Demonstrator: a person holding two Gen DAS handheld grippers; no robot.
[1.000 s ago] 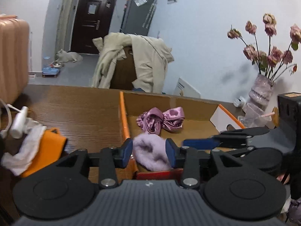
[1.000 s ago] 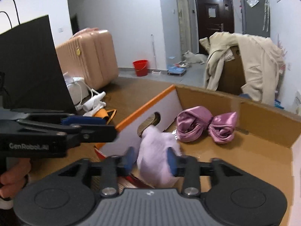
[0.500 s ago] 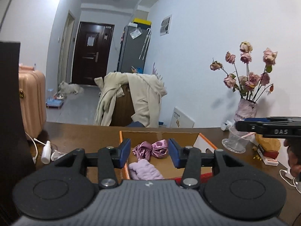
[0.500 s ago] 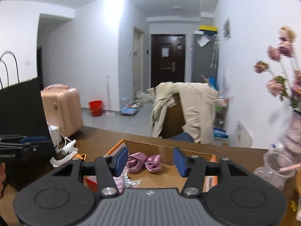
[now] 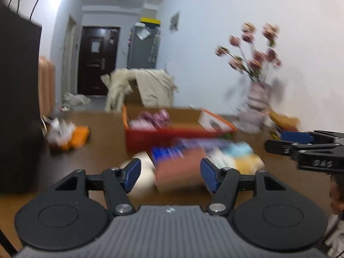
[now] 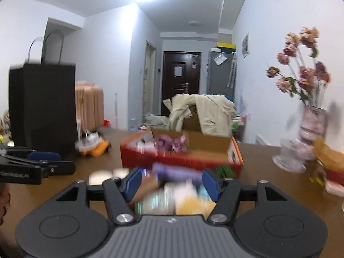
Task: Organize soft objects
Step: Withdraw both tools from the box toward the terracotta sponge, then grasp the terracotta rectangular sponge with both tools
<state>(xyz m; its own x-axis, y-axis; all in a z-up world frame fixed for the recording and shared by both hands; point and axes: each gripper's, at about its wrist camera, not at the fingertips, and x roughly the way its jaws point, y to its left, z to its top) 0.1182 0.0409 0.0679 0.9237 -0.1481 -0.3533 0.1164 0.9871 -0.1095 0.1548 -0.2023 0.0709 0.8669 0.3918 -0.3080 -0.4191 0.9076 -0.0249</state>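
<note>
The left gripper (image 5: pixel 171 175) fills the lower centre of the left wrist view; its jaws stand spread, have just been opening, and grip nothing, with blurred items on the table seen past the gap. The right gripper (image 6: pixel 172 185) sits at the lower centre of the right wrist view; its jaws are likewise spread, have just been opening, and nothing is pinched between the blue pads (image 6: pixel 133 183). Each gripper has two black fingers with flat blue pads and a ribbed grey body. The open cardboard box (image 6: pixel 234 152) with orange-red outer walls and plain brown inner walls stands on the brown wooden table (image 6: pixel 258 185) at mid-frame. Inside it lie two soft items: a shiny pink satin piece (image 6: pixel 169 142), bunched in two lobes, and a pale lilac fuzzy piece (image 5: pixel 137 124) at the left wall. A pile of soft objects (image 6: pixel 182 195) in white, yellow, pale blue and lilac lies on the table nearer than the box; motion blur prevents a count. One black paper bag (image 6: pixel 43 107) with loop handles stands at the left. One vase (image 6: pixel 311 124) of dried pink flowers stands at the right edge.
</note>
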